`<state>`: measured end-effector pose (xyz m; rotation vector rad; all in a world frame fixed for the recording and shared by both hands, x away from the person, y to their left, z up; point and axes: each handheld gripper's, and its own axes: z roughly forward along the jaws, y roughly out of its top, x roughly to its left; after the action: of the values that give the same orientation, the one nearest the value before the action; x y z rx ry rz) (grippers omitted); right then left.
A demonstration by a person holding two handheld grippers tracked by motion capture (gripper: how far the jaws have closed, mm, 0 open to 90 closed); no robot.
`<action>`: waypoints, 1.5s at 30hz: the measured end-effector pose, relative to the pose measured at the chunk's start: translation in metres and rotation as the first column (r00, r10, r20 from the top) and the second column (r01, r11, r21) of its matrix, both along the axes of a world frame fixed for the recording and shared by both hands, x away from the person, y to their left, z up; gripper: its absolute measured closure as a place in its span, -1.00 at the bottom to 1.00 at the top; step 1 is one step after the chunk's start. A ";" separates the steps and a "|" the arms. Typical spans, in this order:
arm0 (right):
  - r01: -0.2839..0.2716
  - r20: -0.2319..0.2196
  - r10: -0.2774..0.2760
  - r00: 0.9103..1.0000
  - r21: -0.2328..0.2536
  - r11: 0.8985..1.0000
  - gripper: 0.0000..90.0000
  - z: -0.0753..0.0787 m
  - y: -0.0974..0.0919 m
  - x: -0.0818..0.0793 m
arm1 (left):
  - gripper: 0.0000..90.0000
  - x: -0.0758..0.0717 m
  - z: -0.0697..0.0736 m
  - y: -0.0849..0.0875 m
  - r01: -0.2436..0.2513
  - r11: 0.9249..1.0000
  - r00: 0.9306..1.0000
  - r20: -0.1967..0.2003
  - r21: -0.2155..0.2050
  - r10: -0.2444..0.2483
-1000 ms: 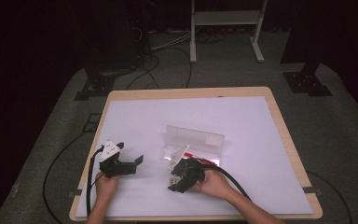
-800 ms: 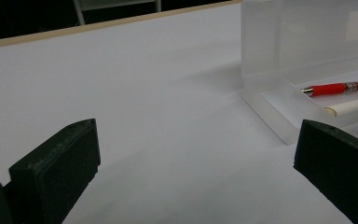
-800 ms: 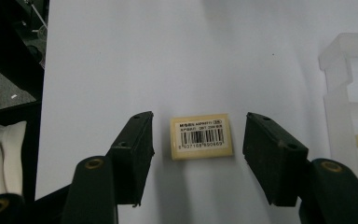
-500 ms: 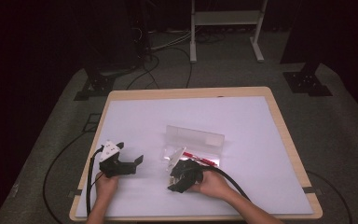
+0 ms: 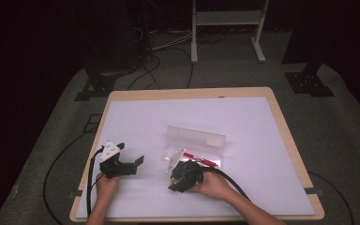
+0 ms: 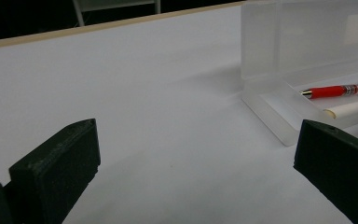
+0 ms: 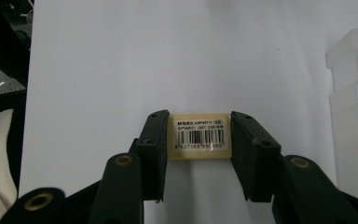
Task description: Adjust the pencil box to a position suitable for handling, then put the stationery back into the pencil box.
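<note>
Right gripper (image 7: 199,154) jaws against eraser (image 7: 199,136)

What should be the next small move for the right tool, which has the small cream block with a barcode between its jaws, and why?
Probably lift the eraser a little off the white table. The right tool has just been closing and its jaws now seem to touch both ends of the block, which lies flat. The open clear case with a red pen stands close by, a likely place for it.
</note>
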<state>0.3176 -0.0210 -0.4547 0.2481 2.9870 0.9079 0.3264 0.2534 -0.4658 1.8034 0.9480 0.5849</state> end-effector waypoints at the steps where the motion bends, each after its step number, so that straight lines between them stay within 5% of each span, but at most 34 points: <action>1: 0.000 0.004 0.000 1.000 -0.001 1.000 0.29 0.001 0.000 0.000 | -1.00 0.000 0.000 0.000 0.000 1.000 1.000 0.000 -0.001 0.000; 18: 0.032 0.007 -0.032 0.999 0.051 0.998 0.29 0.034 -0.010 0.013 | -1.00 0.000 0.000 0.000 -0.002 1.000 1.000 0.000 0.002 0.002; 45: 0.074 0.012 -0.076 0.997 0.082 0.994 0.29 0.060 -0.005 0.044 | -1.00 0.000 0.000 -0.001 -0.001 1.000 1.000 0.004 -0.002 0.001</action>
<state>0.3618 -0.0261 -0.3945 0.3504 2.9085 1.0207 0.3261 0.2526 -0.4661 1.7994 0.9461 0.5881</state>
